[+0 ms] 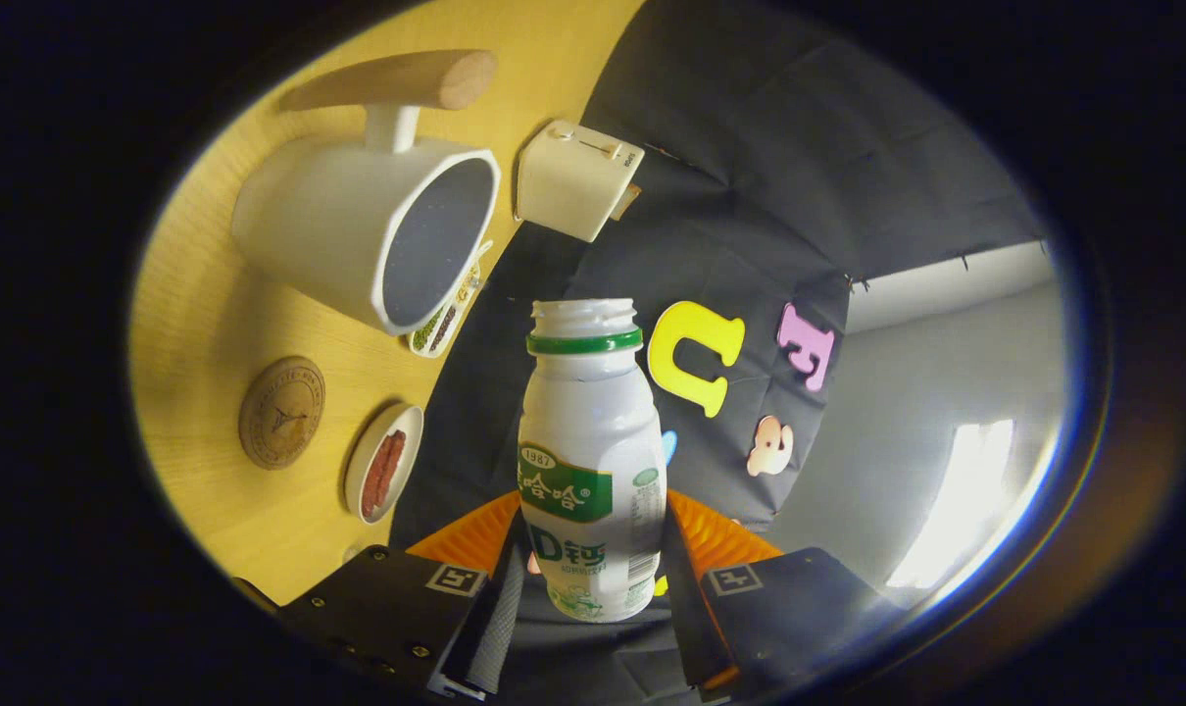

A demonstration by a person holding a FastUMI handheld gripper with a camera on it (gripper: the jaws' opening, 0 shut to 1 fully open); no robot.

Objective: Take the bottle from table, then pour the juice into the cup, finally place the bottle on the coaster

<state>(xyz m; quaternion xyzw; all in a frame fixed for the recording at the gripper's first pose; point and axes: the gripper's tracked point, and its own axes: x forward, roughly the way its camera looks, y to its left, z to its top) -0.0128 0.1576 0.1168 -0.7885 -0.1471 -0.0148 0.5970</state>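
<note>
My gripper (593, 579) is shut on a white juice bottle (591, 461) with a green label and a green neck ring; its mouth is uncapped. Both fingers (500, 608) press on its lower body. The whole view is rolled, so the wooden table (211, 324) stands on end beside the bottle and the bottle lies tipped over relative to it. The white cup (358, 230) with a wooden handle stands on the table beyond the fingers, its opening facing the bottle's mouth but apart from it. No juice shows in the air. A round brown coaster (281, 412) lies nearer, beside the cup.
A small white dish (384, 474) holding something red sits next to the coaster. Another small dish (446, 319) peeks out behind the cup. A white box (578, 179) stands at the table's far edge against the black cloth wall.
</note>
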